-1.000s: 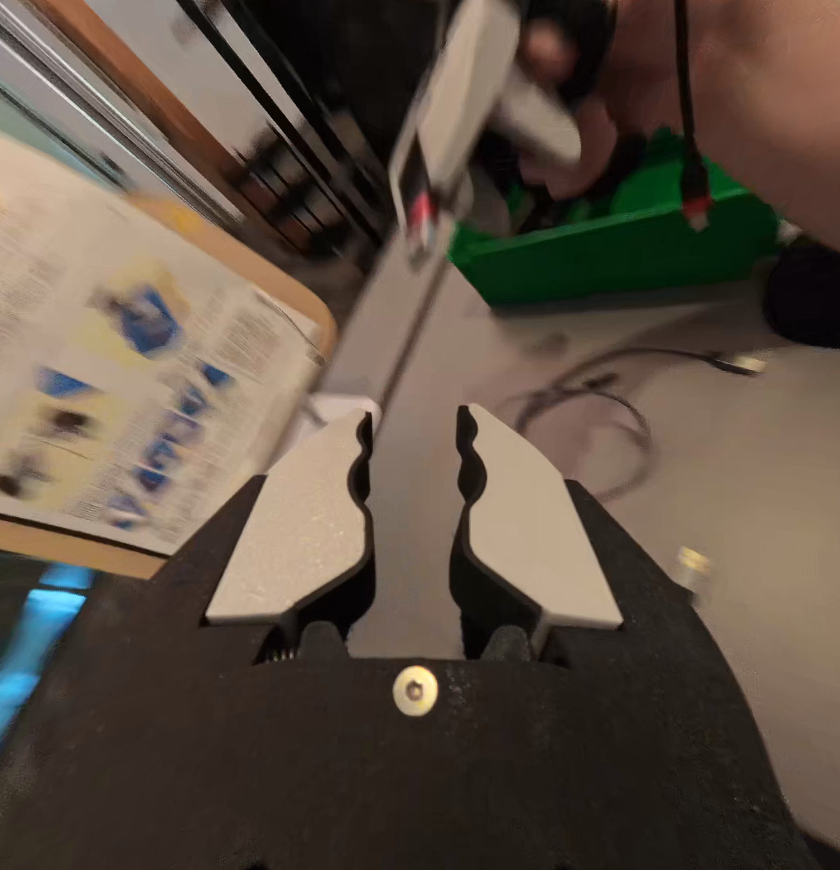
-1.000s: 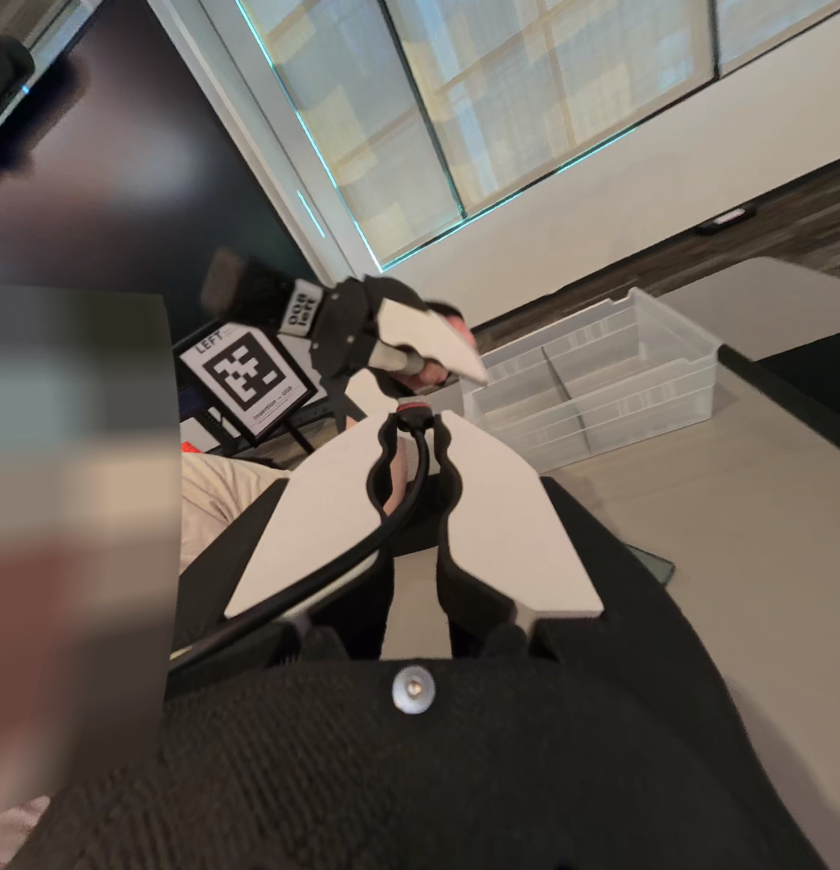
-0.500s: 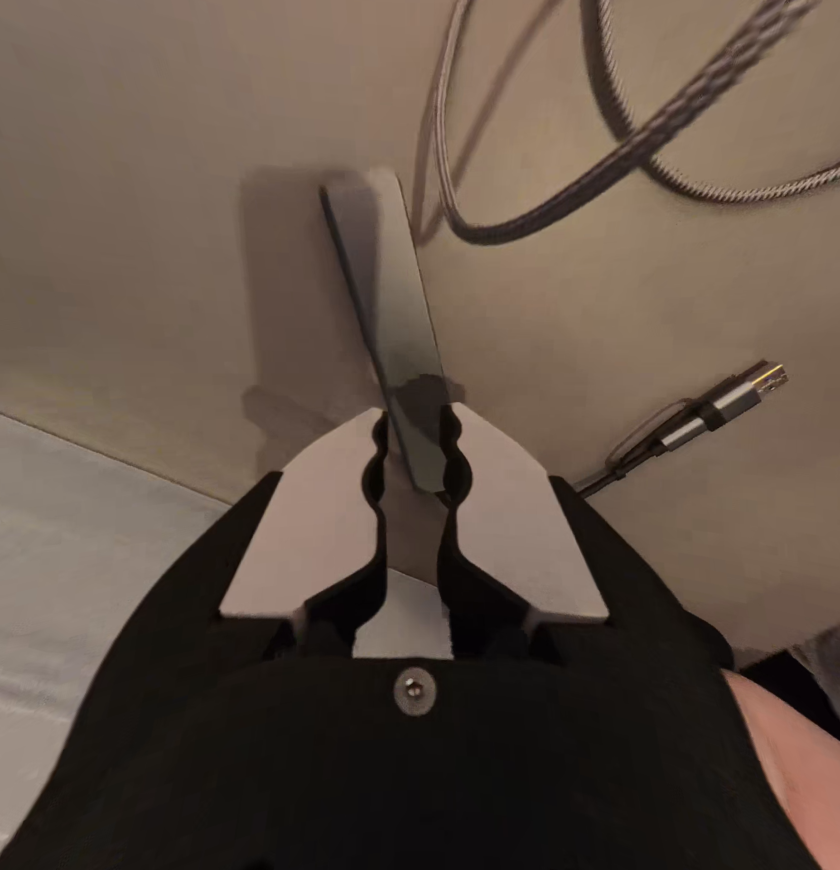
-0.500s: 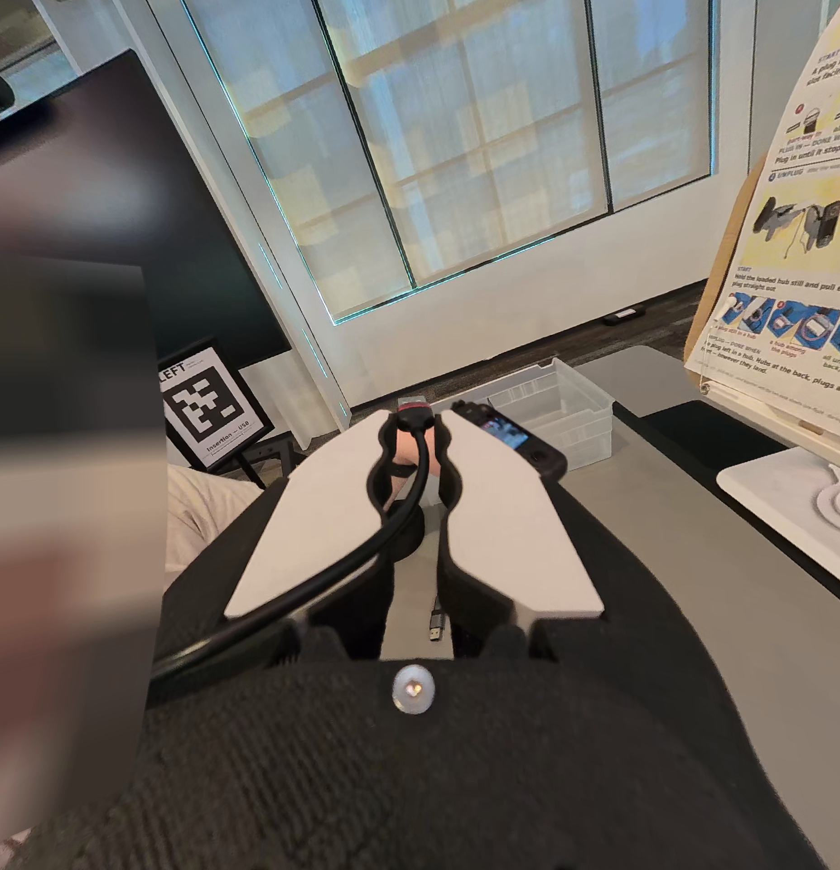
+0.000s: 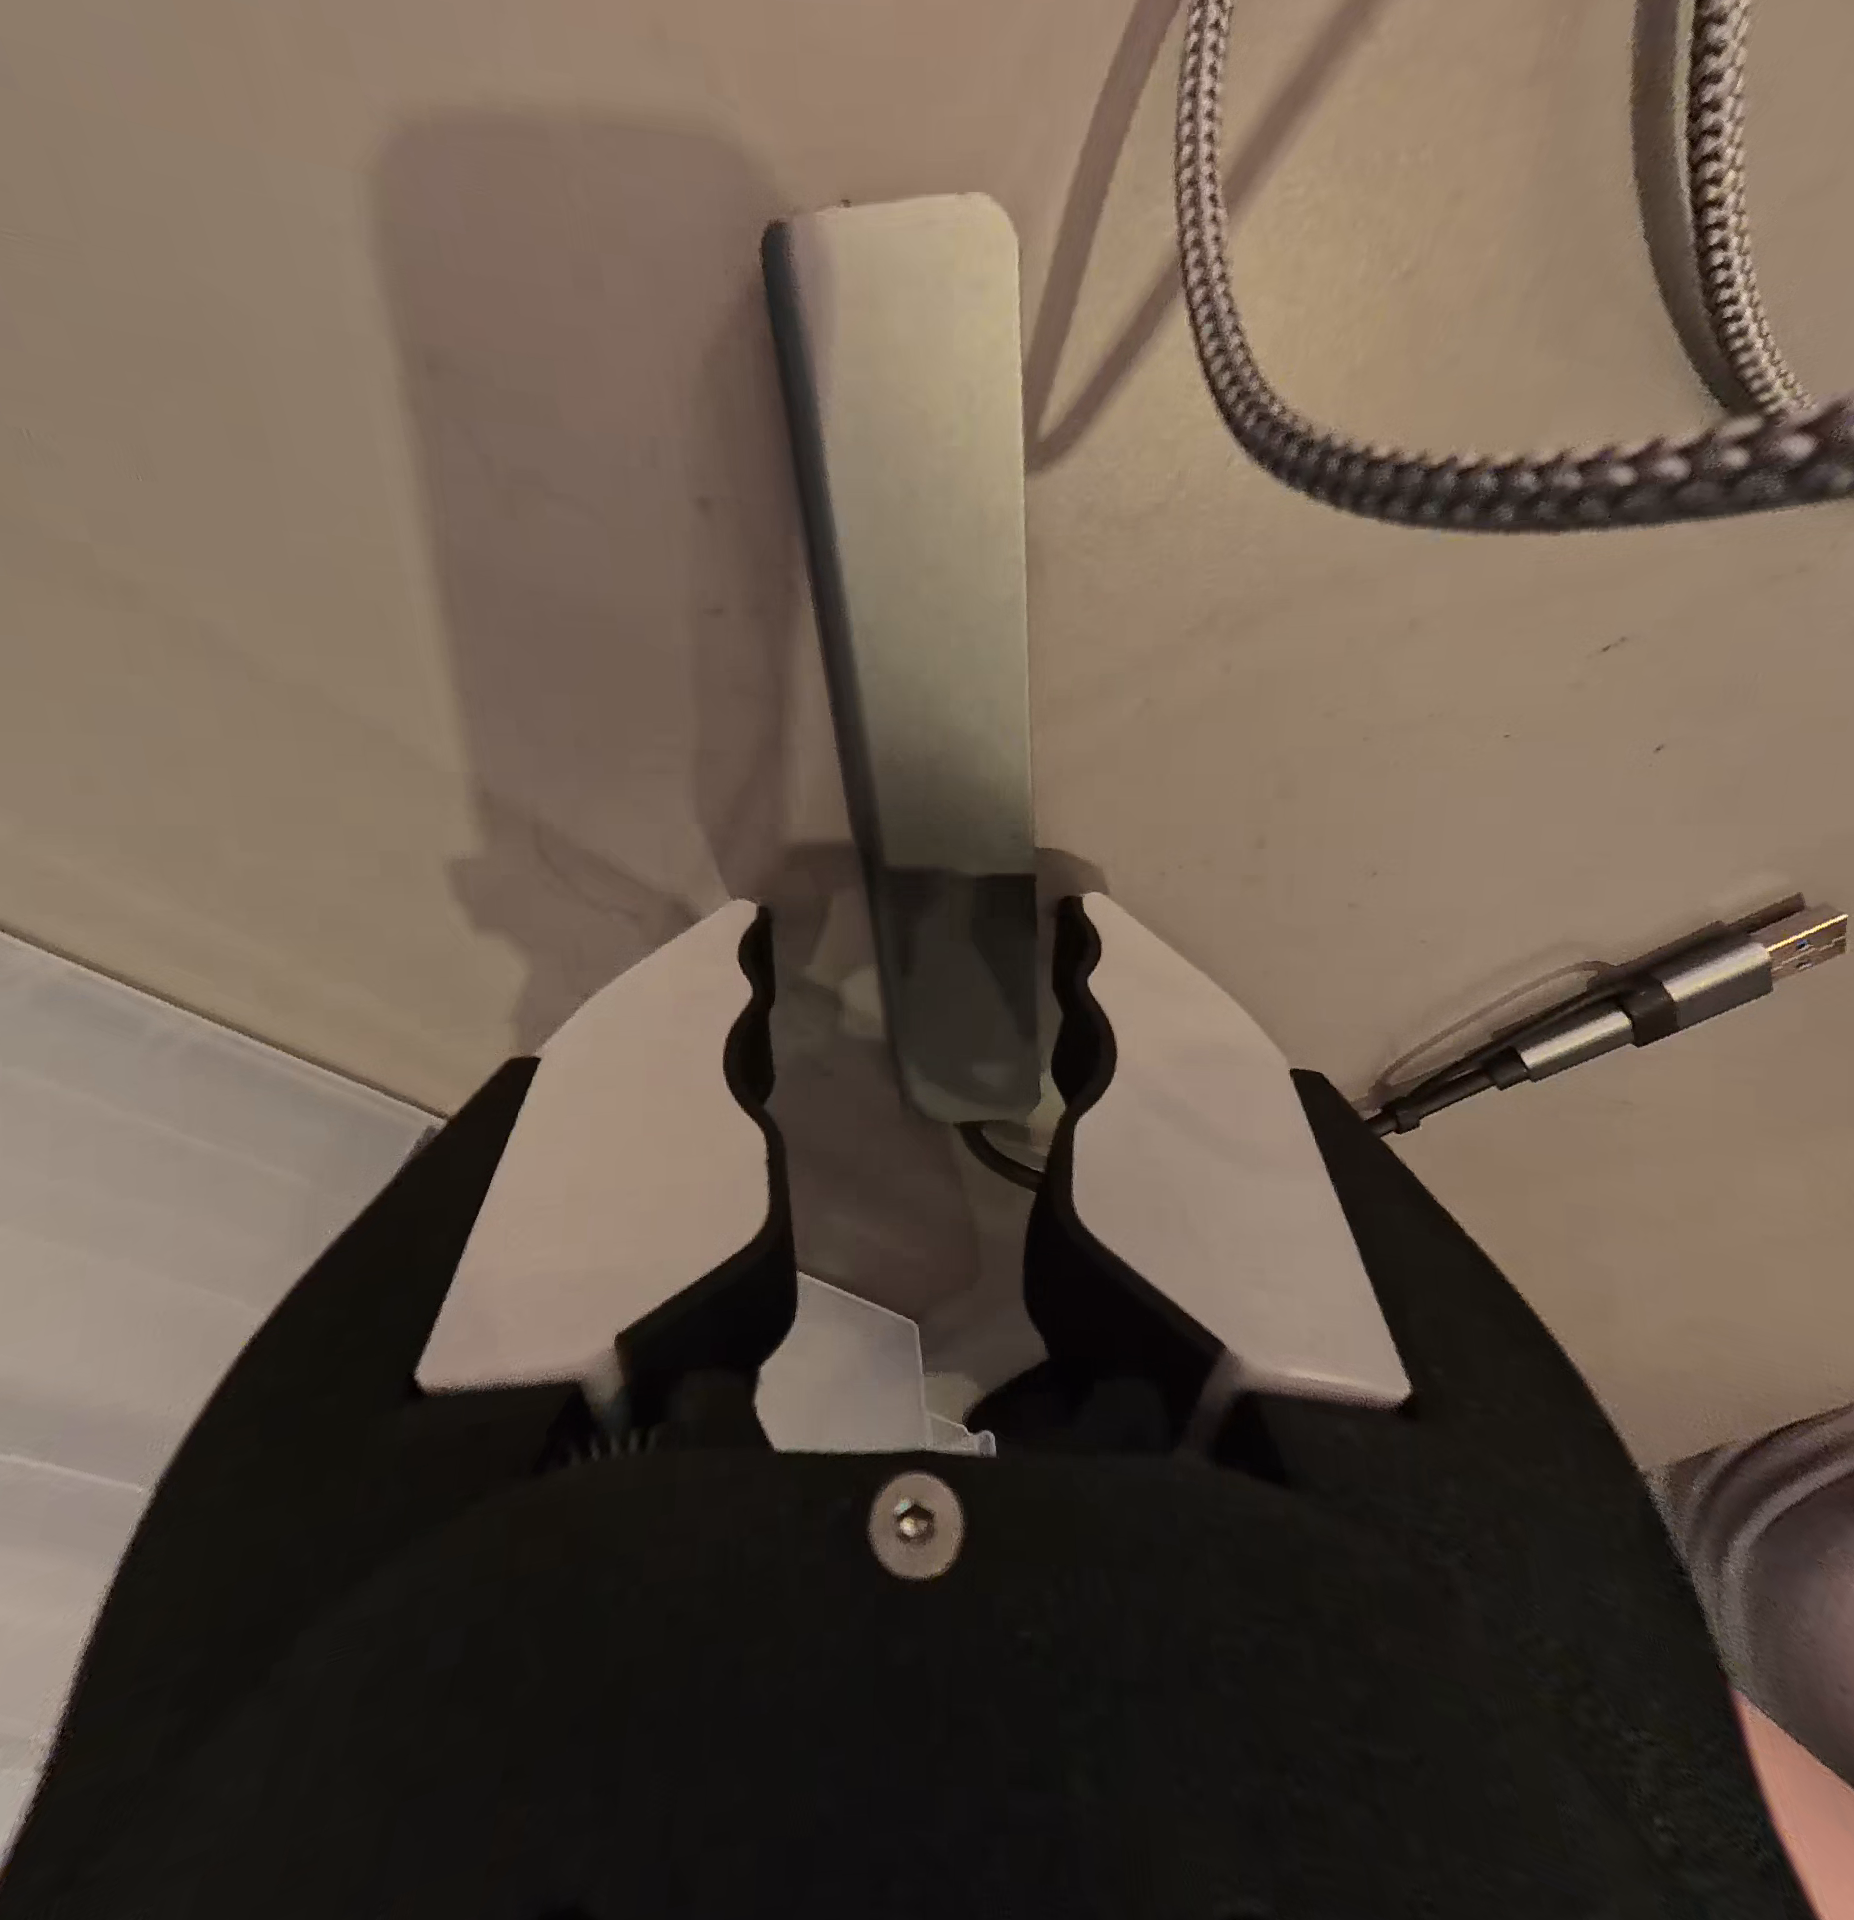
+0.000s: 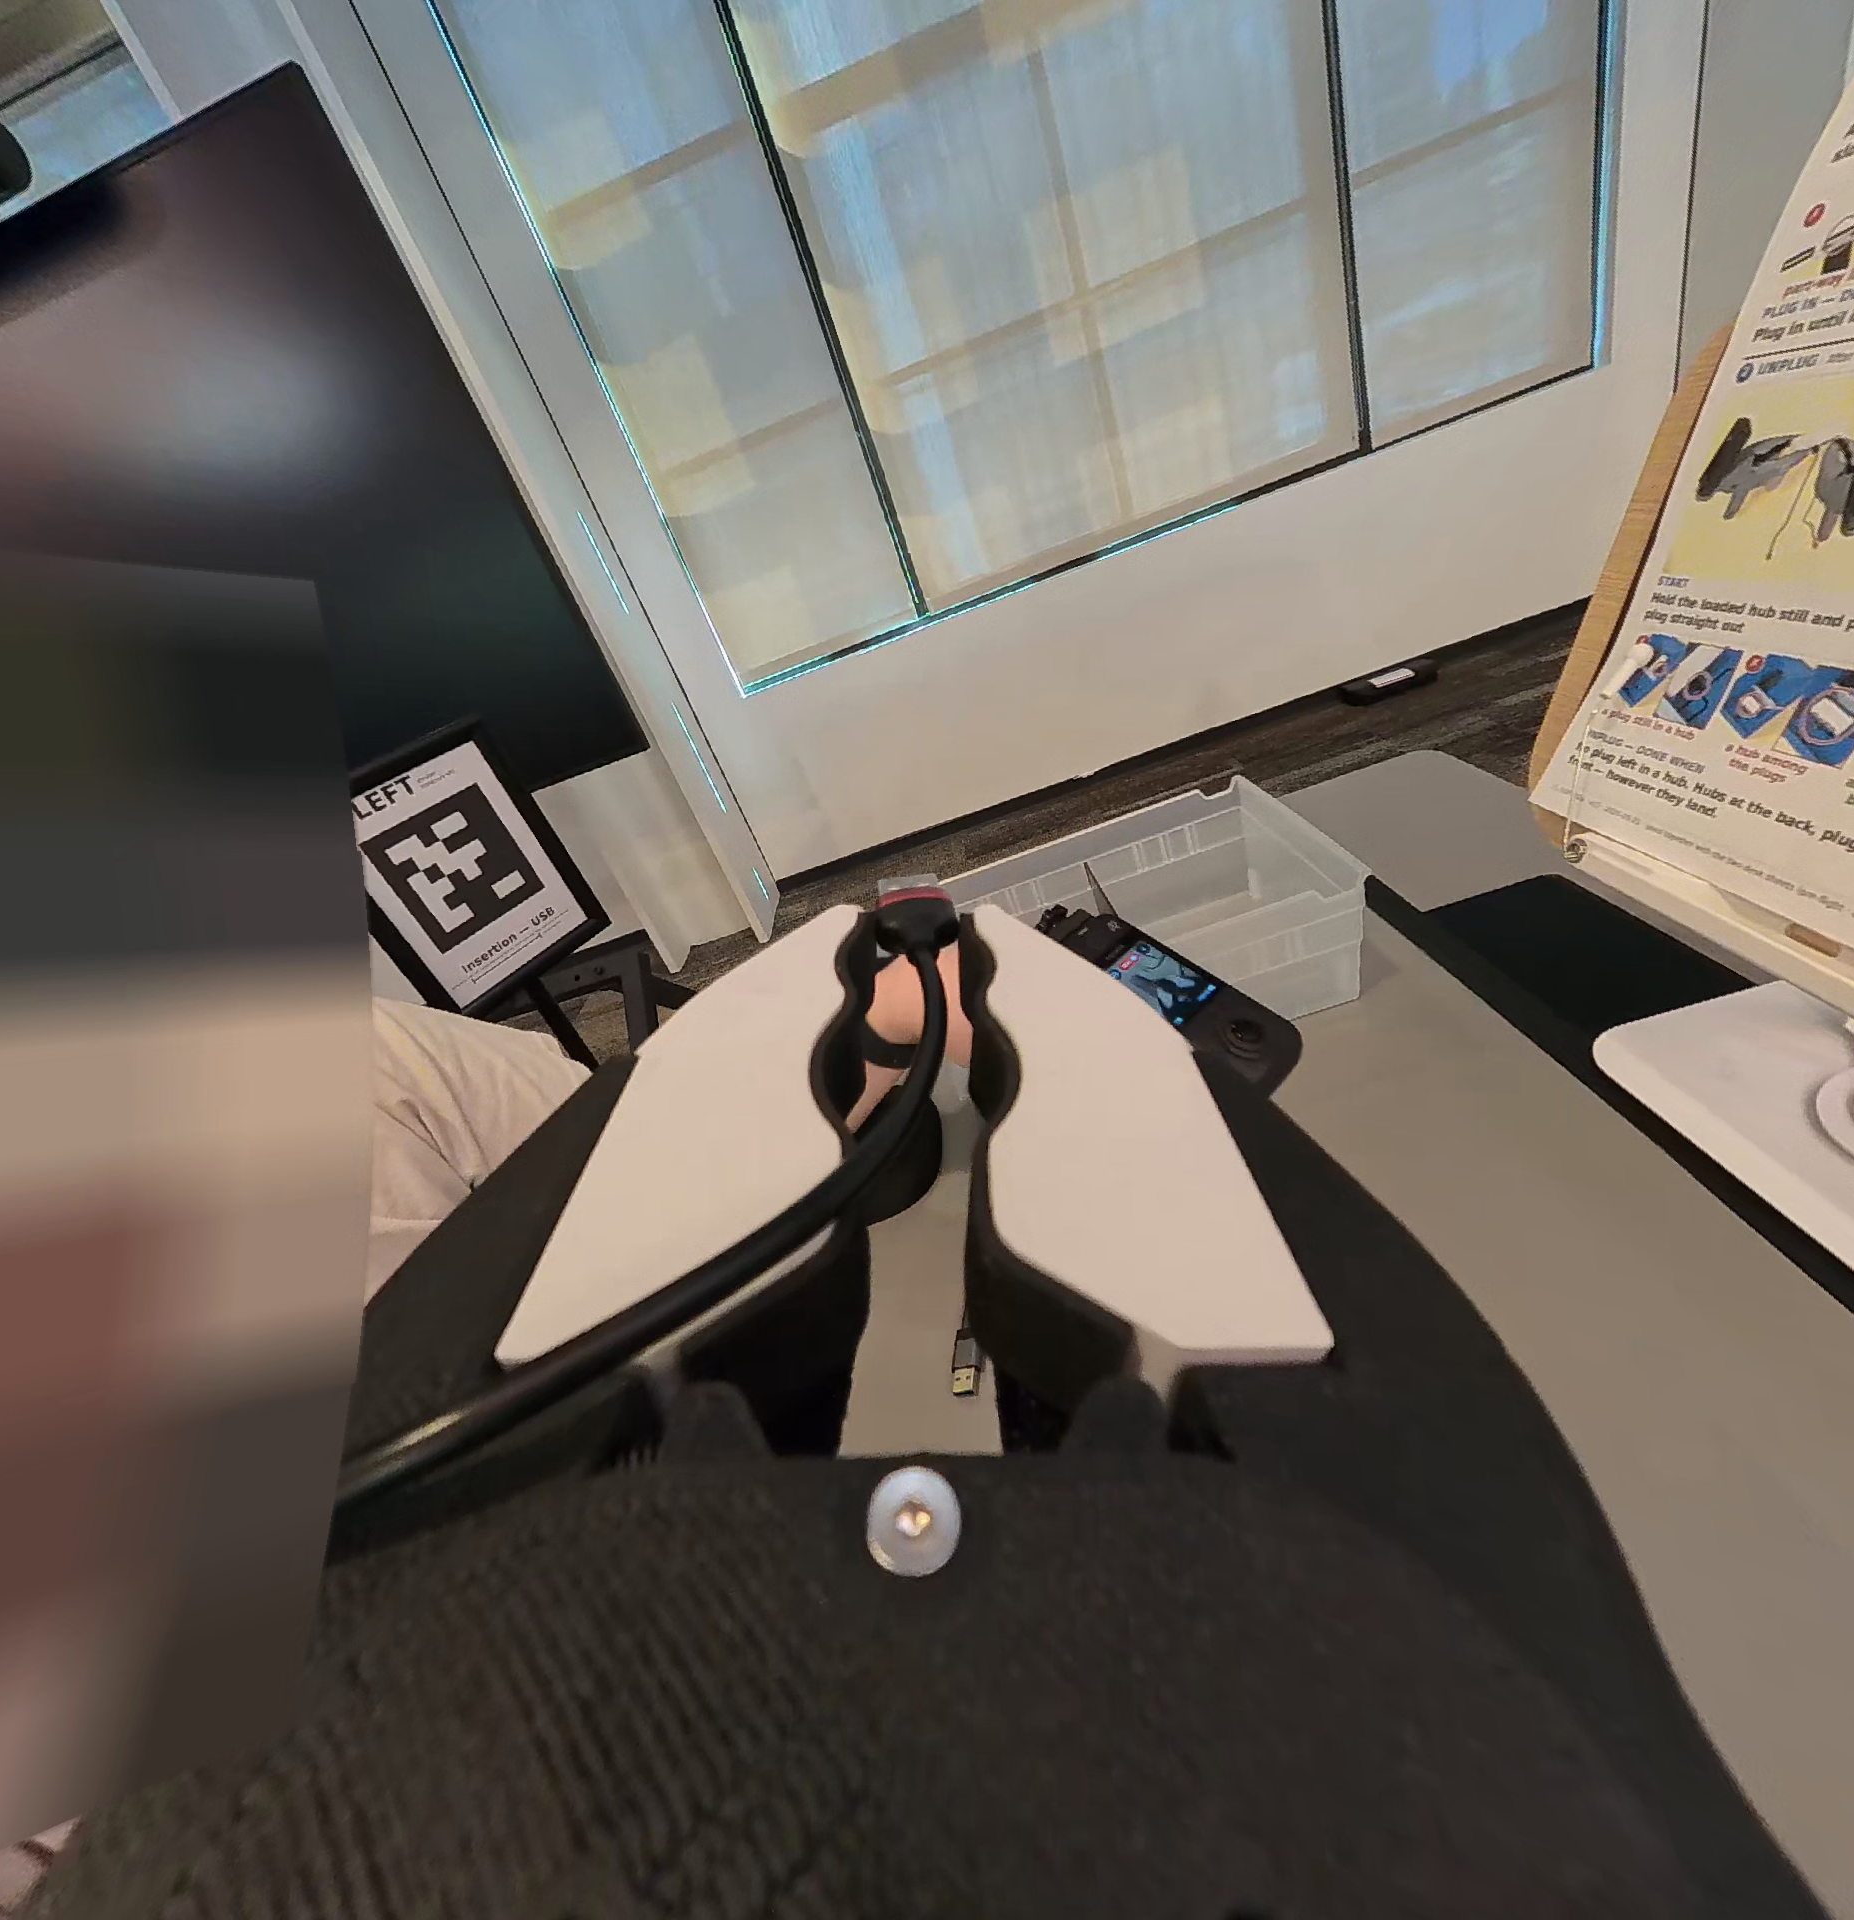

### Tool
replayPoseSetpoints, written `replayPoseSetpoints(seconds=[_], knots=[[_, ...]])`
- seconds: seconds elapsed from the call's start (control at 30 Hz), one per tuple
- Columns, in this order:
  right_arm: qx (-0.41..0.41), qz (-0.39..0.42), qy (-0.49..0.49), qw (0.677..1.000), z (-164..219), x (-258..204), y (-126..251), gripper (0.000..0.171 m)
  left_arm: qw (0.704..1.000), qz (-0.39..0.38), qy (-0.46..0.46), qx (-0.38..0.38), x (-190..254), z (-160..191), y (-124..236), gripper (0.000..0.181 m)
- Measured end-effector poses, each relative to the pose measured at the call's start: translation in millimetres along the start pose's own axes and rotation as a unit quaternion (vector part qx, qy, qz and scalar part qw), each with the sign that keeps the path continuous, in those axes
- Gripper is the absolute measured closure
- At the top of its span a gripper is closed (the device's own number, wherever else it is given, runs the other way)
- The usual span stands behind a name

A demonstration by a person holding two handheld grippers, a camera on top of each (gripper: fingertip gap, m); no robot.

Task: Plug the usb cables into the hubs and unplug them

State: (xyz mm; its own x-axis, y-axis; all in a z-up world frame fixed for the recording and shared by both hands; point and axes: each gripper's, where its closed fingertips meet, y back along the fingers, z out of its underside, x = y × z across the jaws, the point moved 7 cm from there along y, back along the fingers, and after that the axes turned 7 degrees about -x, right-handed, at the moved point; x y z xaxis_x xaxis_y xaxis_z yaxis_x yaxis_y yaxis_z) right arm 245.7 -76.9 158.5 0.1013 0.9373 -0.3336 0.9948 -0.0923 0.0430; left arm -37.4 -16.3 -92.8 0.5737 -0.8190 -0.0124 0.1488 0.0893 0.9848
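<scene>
In the left wrist view a slim grey hub [image 5: 907,520] lies on the beige table, its near end between my fingers. My left gripper [image 5: 912,909] is open around it: the hub lies close to the right finger, with a gap on the left. A thin dark cord leaves the hub's near end. My right gripper [image 6: 912,925] is shut on a black USB cable [image 6: 881,1143]. Its red-ringed plug [image 6: 907,899] sticks out past the fingertips, held above the table.
A braided grey cable [image 5: 1422,488] loops at the top right and two silver USB plugs [image 5: 1681,987] lie to the right. A white tray [image 5: 123,1195] is at the left. The right wrist view shows a clear bin [image 6: 1266,914], an instruction poster [image 6: 1754,623], a white pad [image 6: 1733,1070] and a loose plug [image 6: 964,1371]. Across from one pair of fingers to the other is roughly 40 cm.
My left gripper swung down from mid-air to the table, closed on the hub, and has now opened wider around it. The right gripper kept hold of the black cable.
</scene>
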Motion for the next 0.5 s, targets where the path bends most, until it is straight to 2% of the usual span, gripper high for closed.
replayPoseSetpoints(seconds=[0.2,0.23,0.27,0.3,0.4,0.5], knots=[[-0.012,0.001,-0.005,1.0,2.8,2.9,-5.7,0.155,1.0,0.001,-0.009,0.003,-0.2,-0.6,0.1,0.131],[-0.015,0.001,-0.006,1.0,3.4,3.5,-7.2,0.156,1.0,0.0,-0.009,0.004,-1.5,-0.8,0.5,0.136],[-0.017,0.001,-0.007,1.0,4.0,4.1,-8.6,0.156,1.0,-0.002,-0.006,0.007,-3.9,-2.4,1.2,0.152],[-0.019,0.001,-0.008,1.0,4.6,4.8,-10.0,0.156,1.0,0.003,-0.004,0.013,-6.0,-5.1,1.7,0.152],[-0.024,0.002,-0.009,1.0,5.5,5.9,-13.1,0.155,0.998,0.045,0.029,0.019,-9.4,-5.4,3.0,0.152],[-0.027,0.005,-0.008,1.0,6.4,6.9,-15.6,0.155,0.987,0.14,0.053,0.052,-6.2,-3.7,10.1,0.152]])
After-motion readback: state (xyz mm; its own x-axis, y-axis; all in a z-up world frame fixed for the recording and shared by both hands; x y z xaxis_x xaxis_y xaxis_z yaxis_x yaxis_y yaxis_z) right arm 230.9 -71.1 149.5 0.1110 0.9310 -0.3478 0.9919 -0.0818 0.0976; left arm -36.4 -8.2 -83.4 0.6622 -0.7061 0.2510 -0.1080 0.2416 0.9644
